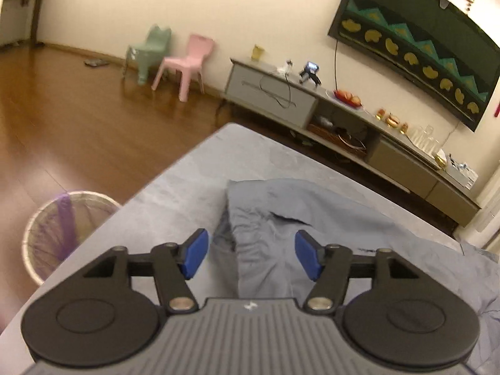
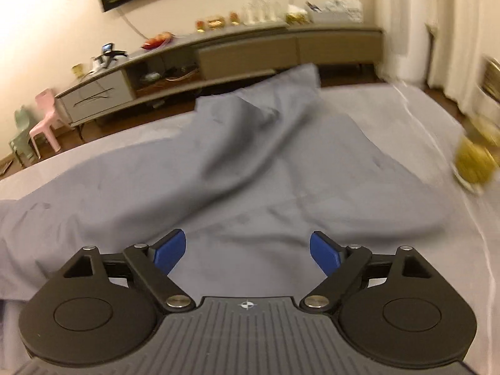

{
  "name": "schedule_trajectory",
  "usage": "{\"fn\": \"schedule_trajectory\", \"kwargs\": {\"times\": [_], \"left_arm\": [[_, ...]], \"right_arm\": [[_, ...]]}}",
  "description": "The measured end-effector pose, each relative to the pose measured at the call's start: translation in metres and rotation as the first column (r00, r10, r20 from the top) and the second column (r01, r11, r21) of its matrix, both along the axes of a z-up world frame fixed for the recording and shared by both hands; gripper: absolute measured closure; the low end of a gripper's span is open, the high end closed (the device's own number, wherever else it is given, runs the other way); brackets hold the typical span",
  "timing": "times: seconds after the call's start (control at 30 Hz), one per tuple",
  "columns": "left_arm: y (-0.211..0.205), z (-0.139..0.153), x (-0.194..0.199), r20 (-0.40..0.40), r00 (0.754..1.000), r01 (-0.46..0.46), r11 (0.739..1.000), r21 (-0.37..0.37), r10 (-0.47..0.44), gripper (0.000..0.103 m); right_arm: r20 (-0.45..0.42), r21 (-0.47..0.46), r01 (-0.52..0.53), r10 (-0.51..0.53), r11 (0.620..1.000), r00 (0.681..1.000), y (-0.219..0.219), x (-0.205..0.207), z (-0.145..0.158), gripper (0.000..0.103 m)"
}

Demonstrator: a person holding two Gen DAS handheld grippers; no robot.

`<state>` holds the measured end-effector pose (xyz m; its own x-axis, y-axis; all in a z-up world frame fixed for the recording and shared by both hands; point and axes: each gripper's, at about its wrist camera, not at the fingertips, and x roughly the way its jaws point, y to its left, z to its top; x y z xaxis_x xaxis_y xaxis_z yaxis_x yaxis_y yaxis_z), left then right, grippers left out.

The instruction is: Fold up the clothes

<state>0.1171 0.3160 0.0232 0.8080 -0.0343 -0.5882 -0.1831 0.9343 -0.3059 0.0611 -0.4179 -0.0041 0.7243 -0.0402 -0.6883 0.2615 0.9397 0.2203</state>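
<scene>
On the grey table (image 1: 175, 184), a blue-grey garment (image 2: 250, 168) lies crumpled. Left gripper (image 1: 251, 254) above its waistband, blue pads spread apart, empty. Right gripper (image 2: 247, 253) likewise spread wide over the cloth, gripping nothing.

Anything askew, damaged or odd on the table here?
Only the blue-grey garment: it lies crumpled and unfolded on the table. No tear or spill is visible. Left gripper and right gripper are open above it.
</scene>
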Motion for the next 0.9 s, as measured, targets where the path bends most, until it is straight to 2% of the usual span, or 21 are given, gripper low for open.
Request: {"fn": "schedule_trajectory", "kwargs": {"times": [0.07,0.1,0.17,0.23,0.33,0.37,0.43,0.5,0.53,0.57,0.6,0.63,0.67,0.7,0.73,0.77,0.8,0.83,0.87,0.9], "left_arm": [[-0.005,-0.002,-0.014,0.007,0.999,0.036,0.998,-0.048,-0.035,0.034],[-0.010,-0.004,-0.018,-0.001,0.997,0.071,0.996,-0.061,-0.071,0.029],[-0.026,-0.015,-0.025,-0.029,0.987,0.158,0.986,-0.052,-0.160,0.020],[-0.047,-0.025,-0.030,-0.052,0.965,0.259,0.966,0.005,-0.259,0.018],[-0.073,-0.034,-0.036,-0.047,0.932,0.362,0.918,0.163,-0.359,0.017],[-0.081,-0.036,-0.036,-0.048,0.924,0.381,0.901,0.209,-0.380,0.018],[-0.096,-0.039,-0.038,-0.052,0.908,0.413,0.862,0.296,-0.417,0.025],[-0.111,-0.047,-0.037,-0.062,0.889,0.444,0.820,0.361,-0.454,0.043],[-0.119,-0.050,-0.034,-0.068,0.882,0.454,0.800,0.392,-0.466,0.046],[-0.125,-0.054,-0.031,-0.076,0.879,0.457,0.785,0.417,-0.471,0.057],[-0.130,-0.059,-0.027,-0.083,0.877,0.459,0.776,0.433,-0.473,0.073],[-0.132,-0.062,-0.022,-0.084,0.879,0.454,0.771,0.447,-0.469,0.082],[-0.135,-0.063,-0.017,-0.075,0.883,0.443,0.770,0.458,-0.463,0.096],[-0.134,-0.058,-0.011,-0.046,0.884,0.434,0.781,0.450,-0.465,0.099],[-0.130,-0.046,-0.007,0.000,0.884,0.423,0.803,0.420,-0.467,0.099],[-0.125,-0.034,-0.002,0.046,0.883,0.414,0.823,0.389,-0.466,0.100],[-0.121,-0.023,0.002,0.093,0.881,0.405,0.842,0.356,-0.463,0.101],[-0.117,-0.011,0.007,0.139,0.878,0.397,0.859,0.322,-0.458,0.101],[-0.112,0.000,0.011,0.184,0.873,0.391,0.875,0.288,-0.451,0.101],[-0.108,0.012,0.016,0.229,0.868,0.385,0.888,0.252,-0.441,0.101]], "right_arm": [[0.006,0.052,0.033,-0.033,0.998,0.999,-0.006,-0.010,-0.001,0.010],[0.003,0.085,0.044,-0.044,0.995,0.999,-0.008,-0.012,-0.004,0.010],[-0.003,0.150,0.066,-0.067,0.986,0.998,-0.011,-0.017,-0.010,0.008],[-0.011,0.215,0.089,-0.088,0.973,0.996,-0.014,-0.022,-0.016,0.008],[-0.031,0.305,0.130,-0.127,0.943,0.991,-0.019,-0.030,-0.026,0.007],[-0.038,0.293,0.161,-0.156,0.942,0.987,-0.021,-0.033,-0.028,0.007],[-0.049,0.259,0.224,-0.219,0.940,0.975,-0.026,-0.040,-0.032,0.007],[-0.039,0.171,0.275,-0.273,0.946,0.961,-0.031,-0.041,-0.035,0.006],[-0.039,0.146,0.279,-0.276,0.949,0.960,-0.033,-0.040,-0.037,0.006],[-0.039,0.124,0.280,-0.277,0.952,0.960,-0.036,-0.038,-0.040,0.006],[-0.034,0.123,0.273,-0.271,0.954,0.962,-0.037,-0.035,-0.042,0.006],[-0.028,0.125,0.265,-0.264,0.956,0.964,-0.037,-0.033,-0.045,0.005],[-0.023,0.127,0.257,-0.256,0.958,0.966,-0.037,-0.030,-0.048,0.006],[-0.017,0.105,0.237,-0.237,0.966,0.971,-0.033,-0.025,-0.048,0.007],[-0.011,0.079,0.216,-0.216,0.973,0.976,-0.029,-0.020,-0.048,0.012],[-0.008,0.023,0.191,-0.190,0.981,0.982,-0.021,-0.013,-0.049,0.031],[-0.007,-0.038,0.164,-0.165,0.986,0.986,-0.013,-0.006,-0.049,0.059],[-0.014,-0.089,0.140,-0.142,0.986,0.990,-0.007,0.002,-0.049,0.073],[-0.014,-0.092,0.122,-0.124,0.988,0.992,-0.007,0.008,-0.049,0.094],[0.018,-0.070,0.132,-0.131,0.989,0.991,-0.008,0.007,-0.040,0.098]]}}
